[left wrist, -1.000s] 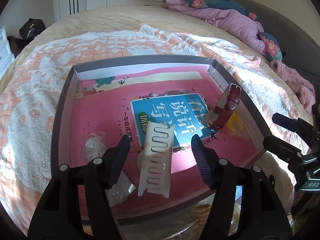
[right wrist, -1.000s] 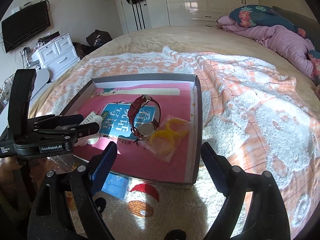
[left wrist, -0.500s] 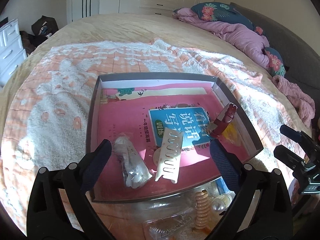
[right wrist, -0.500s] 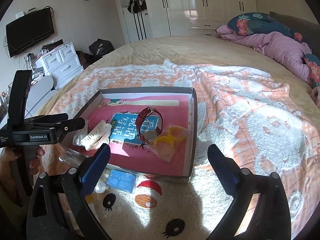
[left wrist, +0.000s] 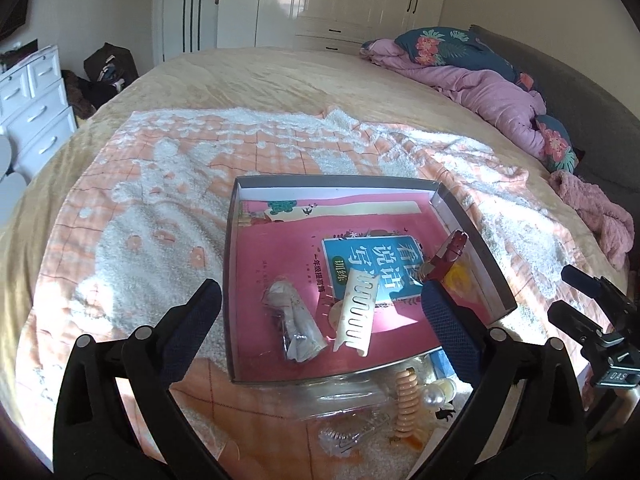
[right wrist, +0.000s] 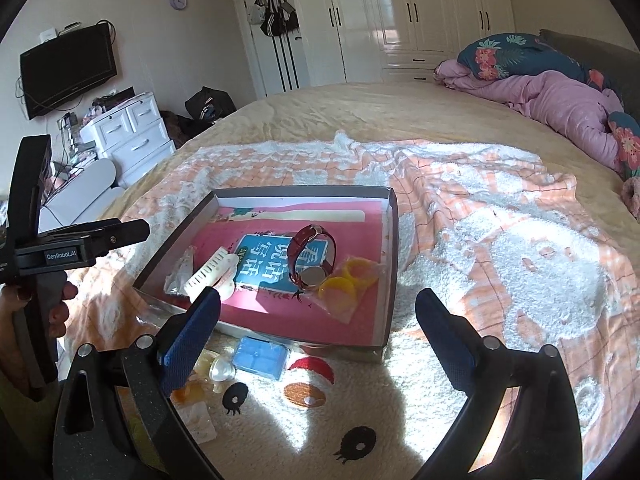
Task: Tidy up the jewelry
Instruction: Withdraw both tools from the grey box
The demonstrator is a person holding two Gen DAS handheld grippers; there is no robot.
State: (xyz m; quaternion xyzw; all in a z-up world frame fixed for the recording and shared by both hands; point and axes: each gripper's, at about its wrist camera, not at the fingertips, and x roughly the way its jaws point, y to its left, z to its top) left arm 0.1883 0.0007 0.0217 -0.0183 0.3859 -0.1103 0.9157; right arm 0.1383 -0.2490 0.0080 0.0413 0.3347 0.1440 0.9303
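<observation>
Both the left gripper (left wrist: 320, 312) and the right gripper (right wrist: 318, 320) are hovering with fingers spread wide and holding nothing, while the red watch (right wrist: 310, 256), the white hair clip (left wrist: 356, 316) and the yellow rings (right wrist: 350, 278) are lying inside the grey tray (right wrist: 394, 240) on the blanket (right wrist: 520, 260).

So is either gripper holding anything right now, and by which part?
Nothing is held. The left gripper and right gripper are both open and empty; the white hair clip lies in the box.

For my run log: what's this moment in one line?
left gripper: open, empty | right gripper: open, empty | white hair clip: in box | watch: in box
</observation>
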